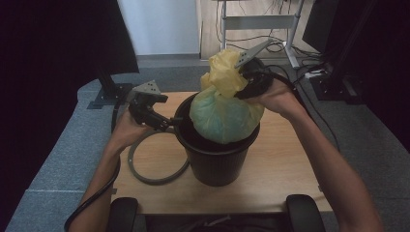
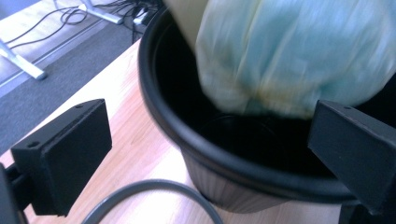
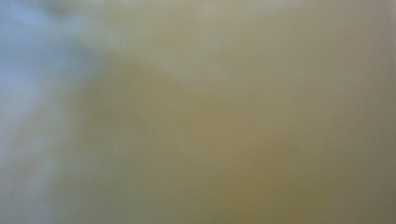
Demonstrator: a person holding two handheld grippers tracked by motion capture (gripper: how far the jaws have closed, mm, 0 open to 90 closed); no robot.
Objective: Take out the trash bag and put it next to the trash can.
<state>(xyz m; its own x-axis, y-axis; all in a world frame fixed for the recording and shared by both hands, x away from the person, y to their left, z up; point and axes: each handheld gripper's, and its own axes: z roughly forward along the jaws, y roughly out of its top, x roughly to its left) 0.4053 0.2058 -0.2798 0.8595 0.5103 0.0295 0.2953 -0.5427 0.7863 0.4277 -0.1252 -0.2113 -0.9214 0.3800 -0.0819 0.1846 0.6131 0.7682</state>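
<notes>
A black bin [image 1: 218, 166] stands on the wooden table [image 1: 290, 179]. A tied yellow bag [image 1: 225, 113] with blue-green contents hangs half inside the bin's mouth. My right gripper [image 1: 242, 88] is shut on the bag's gathered neck, at the bin's far right. The bag's yellow film [image 3: 233, 116] lies blurred right against the right gripper view's lens, hiding the jaws. My left gripper [image 1: 171, 122] is at the bin's left rim. In the left gripper view my left gripper [image 2: 219, 140] stands open, its jaws wide apart on either side of the rim [image 2: 187, 140], with the bag [image 2: 289, 51] above.
A grey ring [image 1: 157, 162] lies flat on the table left of the bin, and its arc [image 2: 154, 191] shows below the rim. Black chair armrests [image 1: 121, 212] sit at the table's near edge. Desk legs and cables [image 1: 270, 29] lie on the floor beyond.
</notes>
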